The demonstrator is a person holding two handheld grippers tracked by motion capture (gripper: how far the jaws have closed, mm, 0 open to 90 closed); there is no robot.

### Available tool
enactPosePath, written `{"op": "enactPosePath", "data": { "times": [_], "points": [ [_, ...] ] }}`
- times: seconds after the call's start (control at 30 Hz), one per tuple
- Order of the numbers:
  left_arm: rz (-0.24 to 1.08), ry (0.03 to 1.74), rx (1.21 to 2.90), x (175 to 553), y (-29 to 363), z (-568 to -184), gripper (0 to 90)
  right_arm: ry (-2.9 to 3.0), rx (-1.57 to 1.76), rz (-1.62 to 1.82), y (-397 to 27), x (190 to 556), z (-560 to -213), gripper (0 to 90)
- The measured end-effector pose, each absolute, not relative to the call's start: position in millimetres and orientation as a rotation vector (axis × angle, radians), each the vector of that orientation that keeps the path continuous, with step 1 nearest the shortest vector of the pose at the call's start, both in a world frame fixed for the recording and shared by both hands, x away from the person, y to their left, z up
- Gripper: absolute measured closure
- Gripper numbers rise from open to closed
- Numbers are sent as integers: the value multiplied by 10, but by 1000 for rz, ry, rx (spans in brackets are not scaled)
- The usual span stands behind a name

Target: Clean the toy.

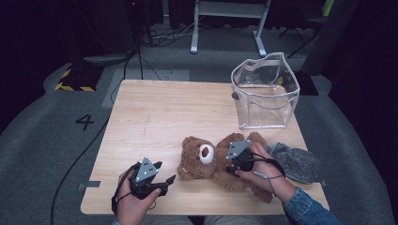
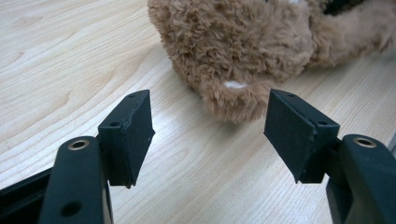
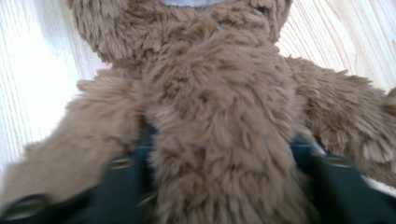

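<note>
A brown teddy bear [image 1: 195, 161] lies on its back near the front edge of the wooden table [image 1: 164, 108], its white muzzle facing up. My right gripper [image 1: 231, 164] comes in from the right, and its jaws press into the bear's torso [image 3: 219, 93] from both sides, fur bulging between them. My left gripper [image 1: 165, 171] rests low at the front left, jaws wide apart and holding nothing. In the left gripper view the bear's furry head [image 2: 233, 42] lies just beyond the two black pads [image 2: 133, 135], without touching them.
A clear plastic bag [image 1: 265, 93] stands open at the table's back right. A grey fuzzy cloth [image 1: 295, 161] lies at the right edge beside the bear. The table's front edge runs just below both hands.
</note>
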State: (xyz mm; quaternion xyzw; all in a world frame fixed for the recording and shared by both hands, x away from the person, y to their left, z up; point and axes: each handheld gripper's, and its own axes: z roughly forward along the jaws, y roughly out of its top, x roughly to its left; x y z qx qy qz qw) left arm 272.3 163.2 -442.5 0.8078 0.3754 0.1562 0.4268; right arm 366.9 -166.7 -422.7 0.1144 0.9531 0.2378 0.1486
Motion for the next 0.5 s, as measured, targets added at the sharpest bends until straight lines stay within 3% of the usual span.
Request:
{"op": "enactPosePath", "data": {
  "times": [0.13, 0.5],
  "points": [
    [398, 928, 2027, 2751, 1633, -4432, 327, 2702, 371, 800, -1728, 3647, -4168, 701],
    [381, 901, 2020, 2841, 1555, -4428, 328, 2557, 607, 1134, -2088, 3493, -3900, 681]
  ]
}}
